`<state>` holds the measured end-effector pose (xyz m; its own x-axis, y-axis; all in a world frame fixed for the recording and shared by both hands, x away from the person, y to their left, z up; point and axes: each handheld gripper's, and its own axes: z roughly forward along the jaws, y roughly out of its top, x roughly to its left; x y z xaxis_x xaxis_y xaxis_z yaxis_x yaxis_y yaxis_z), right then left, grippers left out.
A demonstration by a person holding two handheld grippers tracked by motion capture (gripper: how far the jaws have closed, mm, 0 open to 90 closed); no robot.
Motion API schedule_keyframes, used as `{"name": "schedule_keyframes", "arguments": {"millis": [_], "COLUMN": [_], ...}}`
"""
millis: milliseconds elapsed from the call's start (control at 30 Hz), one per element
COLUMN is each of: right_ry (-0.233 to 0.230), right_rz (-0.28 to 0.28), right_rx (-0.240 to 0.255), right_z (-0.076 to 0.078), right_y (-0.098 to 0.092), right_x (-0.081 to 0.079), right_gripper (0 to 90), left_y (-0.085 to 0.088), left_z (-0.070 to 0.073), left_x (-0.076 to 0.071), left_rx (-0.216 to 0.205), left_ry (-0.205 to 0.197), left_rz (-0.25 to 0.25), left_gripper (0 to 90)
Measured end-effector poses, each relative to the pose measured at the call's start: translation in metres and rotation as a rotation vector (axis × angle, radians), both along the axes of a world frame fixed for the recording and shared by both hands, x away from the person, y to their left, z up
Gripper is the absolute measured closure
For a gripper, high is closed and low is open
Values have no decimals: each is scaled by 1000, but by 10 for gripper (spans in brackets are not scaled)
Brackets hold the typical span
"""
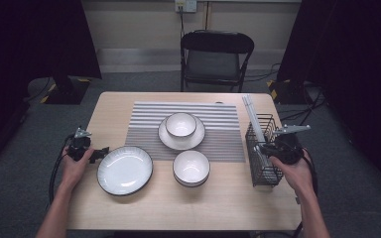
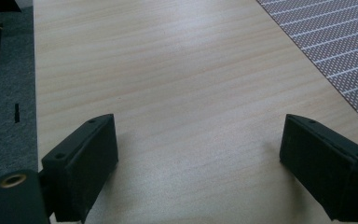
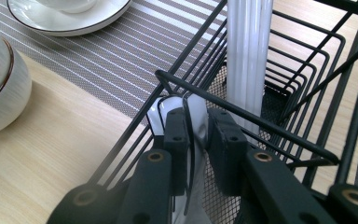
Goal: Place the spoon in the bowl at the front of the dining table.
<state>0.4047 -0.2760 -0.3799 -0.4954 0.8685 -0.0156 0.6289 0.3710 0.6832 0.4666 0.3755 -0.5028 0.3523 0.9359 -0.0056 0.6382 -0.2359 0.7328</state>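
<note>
Dim room with dark curtains at both sides of the high view, table (image 1: 188,198) lit evenly from overhead, soft glare on the large plate (image 1: 124,170), faint jaw shadows on the wood in the left gripper view, nearest jaws slightly blurred in the right gripper view

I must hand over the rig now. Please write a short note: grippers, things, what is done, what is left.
Right gripper: shut on a spoon inside the wire basket; white chopsticks stand beside it.
Left gripper: open over bare table, beside the large plate.
Done: dishes sit on the table and the striped mat.
Left: probably lift the spoon out and place it.
</note>
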Motion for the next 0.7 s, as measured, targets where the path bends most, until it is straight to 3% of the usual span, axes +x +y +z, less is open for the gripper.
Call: {"name": "schedule_keyframes", "arguments": {"millis": [200,300,467,700], "right_ry": [-18,-24,-9,-31], "right_rz": [-13,-5,7,40], "right_rx": [-30,-50,-42,-11], "right_z": [-1,-2,-2,-2], "right_y": [1,2,1,-3], "right_x": [2,3,4,0], "right_gripper": [787,848,858,858], "left_y": [0,0,0,0], "left_z": [0,0,0,0], "left_x": [0,0,0,0], "left_rx": [-1,-1,0,-1], "left_ry": [0,0,0,0], "left_rz": [-1,-1,-2,-2], "left_gripper": [109,109,109,109]}}
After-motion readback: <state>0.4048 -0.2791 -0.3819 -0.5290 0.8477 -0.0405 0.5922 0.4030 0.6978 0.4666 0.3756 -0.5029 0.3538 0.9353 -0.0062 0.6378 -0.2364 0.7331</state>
